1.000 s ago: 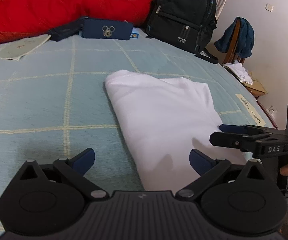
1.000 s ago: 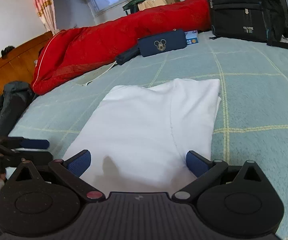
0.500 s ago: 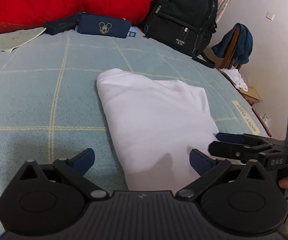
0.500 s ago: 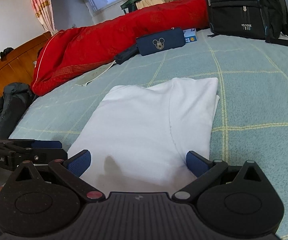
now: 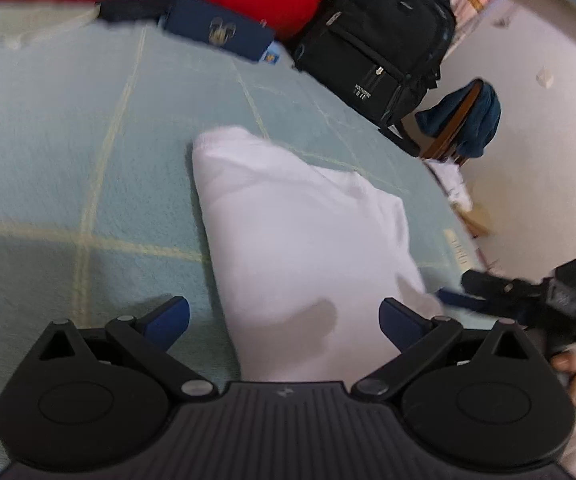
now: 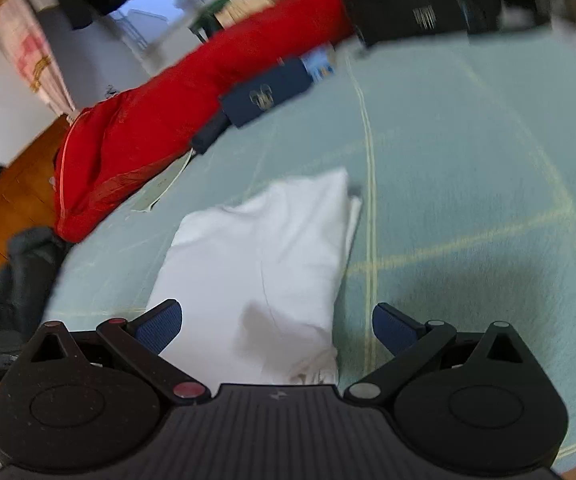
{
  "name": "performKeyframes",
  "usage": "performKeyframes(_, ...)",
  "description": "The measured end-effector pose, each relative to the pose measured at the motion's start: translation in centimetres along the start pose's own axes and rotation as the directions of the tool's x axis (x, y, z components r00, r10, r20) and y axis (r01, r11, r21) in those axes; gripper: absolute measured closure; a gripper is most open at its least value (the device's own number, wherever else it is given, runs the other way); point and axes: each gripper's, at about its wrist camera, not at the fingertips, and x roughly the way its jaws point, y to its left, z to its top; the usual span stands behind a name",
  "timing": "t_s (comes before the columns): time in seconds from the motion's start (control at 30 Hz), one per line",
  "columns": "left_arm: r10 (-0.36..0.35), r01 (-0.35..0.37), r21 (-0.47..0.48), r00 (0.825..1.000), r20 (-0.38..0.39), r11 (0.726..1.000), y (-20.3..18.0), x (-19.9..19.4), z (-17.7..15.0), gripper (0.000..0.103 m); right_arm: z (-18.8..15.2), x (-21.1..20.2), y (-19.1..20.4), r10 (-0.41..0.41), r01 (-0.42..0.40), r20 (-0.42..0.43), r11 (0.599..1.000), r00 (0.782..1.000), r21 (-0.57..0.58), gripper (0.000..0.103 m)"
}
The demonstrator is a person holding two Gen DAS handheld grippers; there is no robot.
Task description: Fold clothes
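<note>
Fingers of the left gripper (image 5: pixel 284 318) and right gripper (image 6: pixel 277 325) spread wide, holding nothing, over the near edge of the folded white garment (image 5: pixel 300 236). It lies flat on the green bedspread (image 5: pixel 68 152) (both views blurred); beyond it stands a black backpack (image 5: pixel 376 44).

Both wrist cams low, fwd; share white garment (image 5: pixel 304 248) (image 6: pixel 264 256).

A pale green checked bed (image 5: pixel 68 152) carries a folded white garment (image 5: pixel 300 240), red quilt (image 6: pixel 136 136), black backpack (image 5: pixel 376 36)
</note>
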Motion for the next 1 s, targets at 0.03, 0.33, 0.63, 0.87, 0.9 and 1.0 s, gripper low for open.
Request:
performKeyframes(0.03,-0.025,0.024,-0.037,1.0,-0.018,0.999,0.6,0.3,0.2,0.003,0.3,0.4,-0.7,0.033,-0.032,-0.027,0.999,0.999,0.041,0.0)
performKeyframes(0.33,-0.141,0.122,-0.172,0.985,-0.103,0.978,3.1,2.7,2.4,0.003,1.4,4.6,-2.2,0.17,-0.14,-0.149,0.972,0.974,0.189,0.0)
performKeyframes(0.63,-0.139,0.12,-0.147,0.982,-0.129,0.982,2.3,7.1,6.0,0.001,4.0,7.1,-2.5,0.233,-0.2,-0.13,0.954,0.964,0.223,0.0)
performKeyframes(0.87,-0.146,0.129,-0.1,0.971,-0.189,0.987,1.5,5.4,4.4,0.001,2.9,6.6,-2.1,0.255,-0.215,-0.156,0.949,0.954,0.231,0.0)
performKeyframes(0.9,-0.153,0.137,-0.096,0.969,-0.194,0.986,1.5,5.0,4.1,0.001,2.5,6.3,-2.0,0.261,-0.22,-0.171,0.949,0.95,0.225,0.0)
performKeyframes(1.0,-0.166,0.15,-0.097,0.966,-0.197,0.984,1.8,5.0,3.9,0.001,1.8,6.1,-1.9,0.267,-0.234,-0.161,0.952,0.95,0.2,0.0)
